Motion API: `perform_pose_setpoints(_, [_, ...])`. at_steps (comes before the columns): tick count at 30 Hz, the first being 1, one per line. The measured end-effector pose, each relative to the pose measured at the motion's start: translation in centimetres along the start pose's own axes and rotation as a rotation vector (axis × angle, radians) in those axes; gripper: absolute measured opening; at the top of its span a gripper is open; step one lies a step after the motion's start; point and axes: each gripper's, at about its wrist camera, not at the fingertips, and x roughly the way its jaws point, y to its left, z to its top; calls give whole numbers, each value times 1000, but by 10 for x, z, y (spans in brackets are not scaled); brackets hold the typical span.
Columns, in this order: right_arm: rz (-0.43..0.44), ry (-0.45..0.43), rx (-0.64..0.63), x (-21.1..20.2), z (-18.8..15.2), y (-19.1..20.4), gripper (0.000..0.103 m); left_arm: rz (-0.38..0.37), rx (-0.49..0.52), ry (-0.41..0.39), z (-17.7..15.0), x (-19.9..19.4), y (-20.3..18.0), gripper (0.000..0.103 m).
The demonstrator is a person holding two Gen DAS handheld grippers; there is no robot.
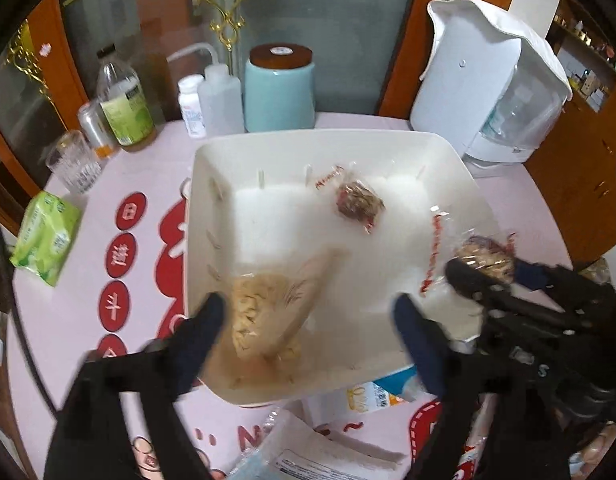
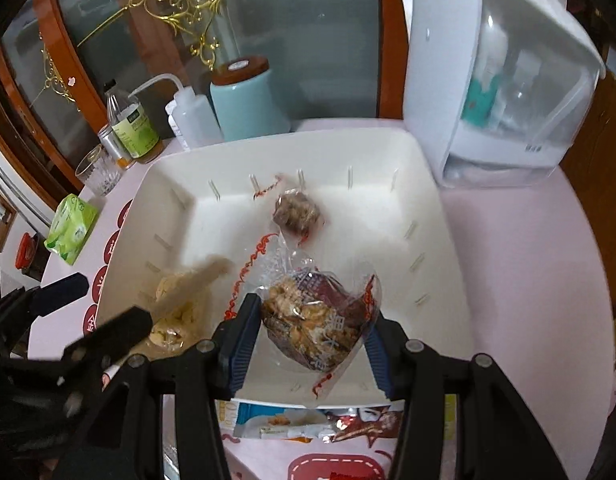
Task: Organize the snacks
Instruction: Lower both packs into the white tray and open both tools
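Both grippers angle steeply down over the white bin: the left gripper stands released above a blurred pale snack bag, while the right gripper clasps a clear nut packet.

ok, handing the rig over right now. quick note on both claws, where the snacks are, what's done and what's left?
Left claw: open over the white bin. The pale snack bag sits between its fingers but looks released, blurred, in the bin's near-left corner.
Right claw: above the bin's near edge, the clear nut-snack bag between its pads; left pad touches, right unclear.
Done: one small wrapped snack lies in the bin.
Left: let go of the nut-snack bag, then bring in the packets on the table in front of the bin.
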Motion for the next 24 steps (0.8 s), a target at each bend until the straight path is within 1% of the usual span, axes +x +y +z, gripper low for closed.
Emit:
perform_pose_setpoints(1, [-12, -19, 0, -1, -1, 0, 67, -15, -5, 7, -1, 0, 1, 92])
perform_pose_setpoints(2, [-26, -39, 1, -3, -2, -1, 75, -24, -13, 16, -1, 1, 3, 92])
perform_pose_setpoints(3, [-24, -51, 1, -6, -3, -1, 76, -26, -21, 24, -2, 1, 4, 92])
perform_pose_setpoints(6, [12, -65, 5, -15, -4, -1, 76, -20, -44, 32, -5, -2, 7, 92])
perform_pose_setpoints(11, [31, -92, -8, -34, -10, 6, 76, 10, -48, -16, -13, -27, 6, 92])
perform_pose_setpoints(15, [66, -119, 4, -56, -18, 9, 76, 6, -46, -57, -23, -56, 3, 92])
perform_pose_setpoints(20, [89, -166, 1, -90, -31, 13, 76, 9, -57, -89, -35, -89, -1, 92])
perform_pose_setpoints(24, [96, -205, -14, -115, -39, 16, 76, 32, -60, -117, -44, -115, -4, 92])
